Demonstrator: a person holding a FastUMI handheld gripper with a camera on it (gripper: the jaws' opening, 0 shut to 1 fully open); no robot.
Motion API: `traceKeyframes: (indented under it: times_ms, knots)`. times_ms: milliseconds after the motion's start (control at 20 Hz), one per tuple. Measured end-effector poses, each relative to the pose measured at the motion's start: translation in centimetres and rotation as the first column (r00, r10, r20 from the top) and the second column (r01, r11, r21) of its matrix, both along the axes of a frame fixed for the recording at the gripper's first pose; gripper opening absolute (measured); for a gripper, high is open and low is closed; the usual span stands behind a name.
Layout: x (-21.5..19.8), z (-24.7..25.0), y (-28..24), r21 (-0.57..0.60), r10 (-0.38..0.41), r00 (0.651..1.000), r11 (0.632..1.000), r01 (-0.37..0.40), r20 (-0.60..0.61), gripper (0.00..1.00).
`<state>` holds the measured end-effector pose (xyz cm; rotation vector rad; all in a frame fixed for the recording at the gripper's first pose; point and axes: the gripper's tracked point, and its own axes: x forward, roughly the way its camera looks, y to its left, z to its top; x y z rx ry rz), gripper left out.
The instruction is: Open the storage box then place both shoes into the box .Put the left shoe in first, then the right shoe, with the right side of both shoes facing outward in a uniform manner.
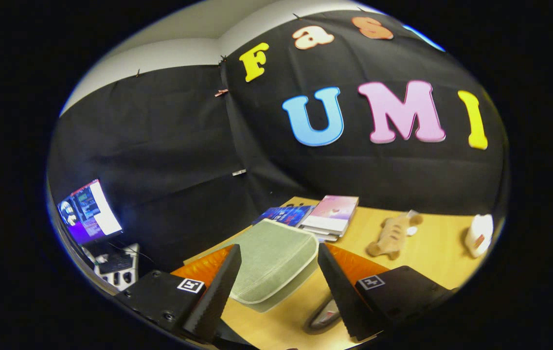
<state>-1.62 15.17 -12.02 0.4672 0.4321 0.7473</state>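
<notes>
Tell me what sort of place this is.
Probably a recording booth set up for household tasks: black cloth walls hang behind a wooden table, a monitor glows beside it, and a lidded storage box lies just ahead of the open tongs.

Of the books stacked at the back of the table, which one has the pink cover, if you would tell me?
The pink-covered book tops the stack nearer the plush toy; the blue book lies beside it, toward the wall. The gripper is open.

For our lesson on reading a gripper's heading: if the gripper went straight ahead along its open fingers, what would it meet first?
Probably the storage box: its pale green lid lies just ahead of the gripper, between the spread fingers. Depth is unclear.
</notes>
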Motion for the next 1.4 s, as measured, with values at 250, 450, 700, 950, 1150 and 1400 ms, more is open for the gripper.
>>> traceKeyframes:
  times_ms: [250, 450, 700, 950, 1150, 1400]
  knots:
    - [-0.6, -5.5, 4.5, 0.275, 0.206, 0.932, 0.954, -0.123, -0.298, 0.98]
    - [0.2, -10.2, 6.5, 0.391, 0.276, 0.841, 0.917, -0.085, -0.465, 0.98]
    - [0.0, -14.1, 8.2, 0.490, 0.369, 0.734, 0.870, -0.056, -0.570, 0.97]
    - [-0.9, -14.3, 10.4, 0.647, 0.503, 0.635, 0.762, -0.005, -0.587, 0.92]
    - [-0.9, -13.9, 10.8, 0.714, 0.543, 0.611, 0.698, 0.053, -0.577, 0.69]
    - [-0.5, -13.3, 9.5, 0.733, 0.532, 0.647, 0.678, 0.061, -0.546, 0.22]
